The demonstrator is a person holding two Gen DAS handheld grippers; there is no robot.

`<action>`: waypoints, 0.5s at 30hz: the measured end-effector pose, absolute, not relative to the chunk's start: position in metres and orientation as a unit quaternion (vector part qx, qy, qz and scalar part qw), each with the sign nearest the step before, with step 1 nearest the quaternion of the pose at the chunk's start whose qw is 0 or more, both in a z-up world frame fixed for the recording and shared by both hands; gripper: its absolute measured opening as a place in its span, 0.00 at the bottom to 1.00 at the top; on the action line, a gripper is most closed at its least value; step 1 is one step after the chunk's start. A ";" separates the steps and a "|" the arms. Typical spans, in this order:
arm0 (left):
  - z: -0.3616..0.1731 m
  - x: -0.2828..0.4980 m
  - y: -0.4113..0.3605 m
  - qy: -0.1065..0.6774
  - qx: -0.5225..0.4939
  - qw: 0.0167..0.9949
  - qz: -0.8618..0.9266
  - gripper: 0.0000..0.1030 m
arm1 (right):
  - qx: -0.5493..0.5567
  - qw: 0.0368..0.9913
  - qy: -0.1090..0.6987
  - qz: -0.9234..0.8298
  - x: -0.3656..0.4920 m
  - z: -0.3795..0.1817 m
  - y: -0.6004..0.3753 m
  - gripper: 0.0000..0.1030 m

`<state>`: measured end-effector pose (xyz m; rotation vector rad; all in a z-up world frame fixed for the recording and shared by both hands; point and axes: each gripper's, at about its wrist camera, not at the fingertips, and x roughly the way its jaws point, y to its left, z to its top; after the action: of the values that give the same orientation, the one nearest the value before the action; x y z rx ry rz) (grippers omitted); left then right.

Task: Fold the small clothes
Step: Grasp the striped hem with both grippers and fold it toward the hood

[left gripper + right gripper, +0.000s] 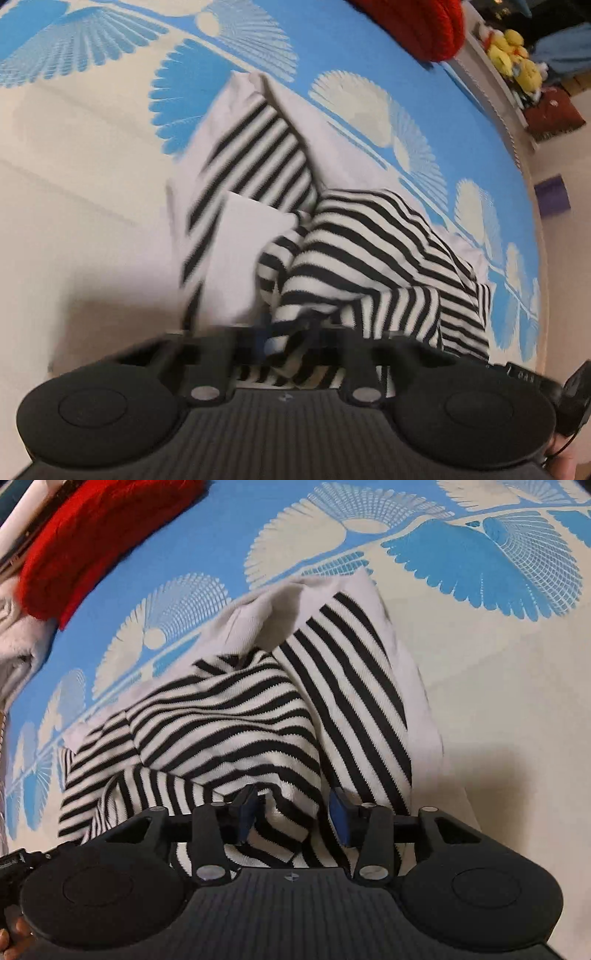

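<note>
A black-and-white striped garment with plain white panels (369, 251) lies crumpled on the bed. In the left wrist view my left gripper (288, 332) is shut on a bunched fold of it at the near edge, and the fingertips are buried in the fabric. The right wrist view shows the same garment (229, 720) spreading away to the left. There my right gripper (293, 812) stands open. Its blue pads (341, 819) are apart, and a loose striped fold lies between them without being pinched.
The bedsheet (498, 701) is cream with blue fan patterns. A red fuzzy cloth (85, 542) lies at the far edge, with a white cloth (18, 638) beside it. Yellow plush toys (513, 55) sit on a shelf beyond the bed.
</note>
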<state>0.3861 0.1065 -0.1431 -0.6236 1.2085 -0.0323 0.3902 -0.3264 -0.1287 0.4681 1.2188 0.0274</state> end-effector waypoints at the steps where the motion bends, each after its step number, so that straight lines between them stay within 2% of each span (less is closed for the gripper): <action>1: -0.135 0.385 0.105 0.539 -0.283 0.793 -0.018 0.05 | 0.230 0.804 0.548 0.014 0.389 -0.121 -0.328 0.07; 4: -0.102 0.382 0.104 0.467 -0.272 0.840 -0.047 0.04 | 0.264 0.844 0.464 0.052 0.385 -0.086 -0.332 0.06; 6: -0.086 0.379 0.106 0.440 -0.276 0.853 -0.057 0.04 | 0.252 0.859 0.441 0.060 0.382 -0.072 -0.332 0.06; 9: -0.107 0.381 0.104 0.509 -0.240 0.826 -0.024 0.06 | 0.220 0.828 0.516 0.027 0.386 -0.098 -0.332 0.08; 11: -0.139 0.382 0.102 0.586 -0.239 0.775 0.003 0.11 | 0.192 0.789 0.583 -0.004 0.389 -0.126 -0.330 0.17; 13: -0.143 0.382 0.106 0.593 -0.255 0.764 0.008 0.12 | 0.188 0.794 0.577 -0.034 0.385 -0.124 -0.331 0.39; 15: -0.118 0.380 0.107 0.552 -0.240 0.798 0.008 0.16 | 0.169 0.823 0.541 -0.025 0.385 -0.103 -0.326 0.40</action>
<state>0.3805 0.1069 -0.1183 -0.5156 1.1852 0.0162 0.3848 -0.3261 -0.1029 0.3598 1.1505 -0.0538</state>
